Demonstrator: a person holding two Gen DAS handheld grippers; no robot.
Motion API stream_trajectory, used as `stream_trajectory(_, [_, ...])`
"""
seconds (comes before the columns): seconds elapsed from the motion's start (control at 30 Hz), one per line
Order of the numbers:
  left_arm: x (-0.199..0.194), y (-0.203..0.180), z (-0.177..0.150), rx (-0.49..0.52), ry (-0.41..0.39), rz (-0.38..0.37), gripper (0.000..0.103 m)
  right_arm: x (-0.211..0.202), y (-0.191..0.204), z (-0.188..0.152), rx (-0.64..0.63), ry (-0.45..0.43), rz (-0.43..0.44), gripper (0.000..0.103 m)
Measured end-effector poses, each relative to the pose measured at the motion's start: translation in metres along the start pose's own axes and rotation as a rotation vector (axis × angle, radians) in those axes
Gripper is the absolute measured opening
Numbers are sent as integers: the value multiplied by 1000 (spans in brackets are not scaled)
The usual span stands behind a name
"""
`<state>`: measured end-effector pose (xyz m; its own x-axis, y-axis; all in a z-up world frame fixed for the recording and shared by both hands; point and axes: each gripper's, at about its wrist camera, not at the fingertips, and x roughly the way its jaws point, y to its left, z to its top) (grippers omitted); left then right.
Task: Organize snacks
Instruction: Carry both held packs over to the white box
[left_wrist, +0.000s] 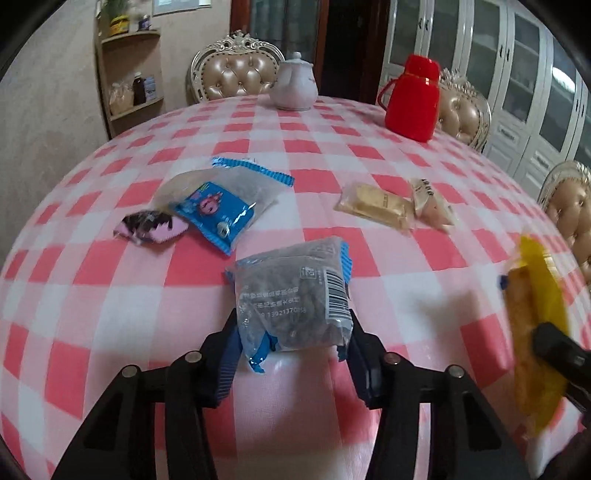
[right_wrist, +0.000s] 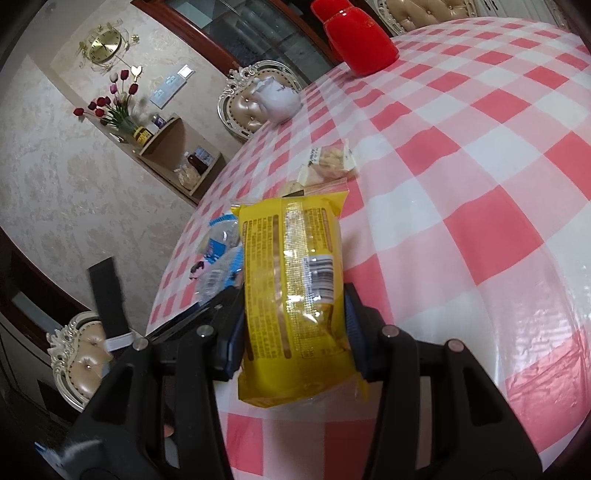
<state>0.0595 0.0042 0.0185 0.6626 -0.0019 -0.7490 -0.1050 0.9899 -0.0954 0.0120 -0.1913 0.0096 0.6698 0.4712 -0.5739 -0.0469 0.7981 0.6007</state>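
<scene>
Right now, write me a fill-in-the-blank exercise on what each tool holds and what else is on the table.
1. The left tool is shut on a clear packet with ____ edges.
2. The right tool grips a ____ snack pack.
3. The jug at the far side of the checked table is ____.
4. Left of that jug stands a white ____.

Missing words: blue; yellow; red; teapot
</scene>
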Motion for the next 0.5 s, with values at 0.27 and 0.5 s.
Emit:
stream_trajectory(0.27, [-57,1,-27,-20,-103,-54,52,-17,21,-32,-26,0,13,50])
stream_trajectory(0.5, [-96,-8,-51,23,-174,-78,52,-53,36,-66,-57,-86,10,50])
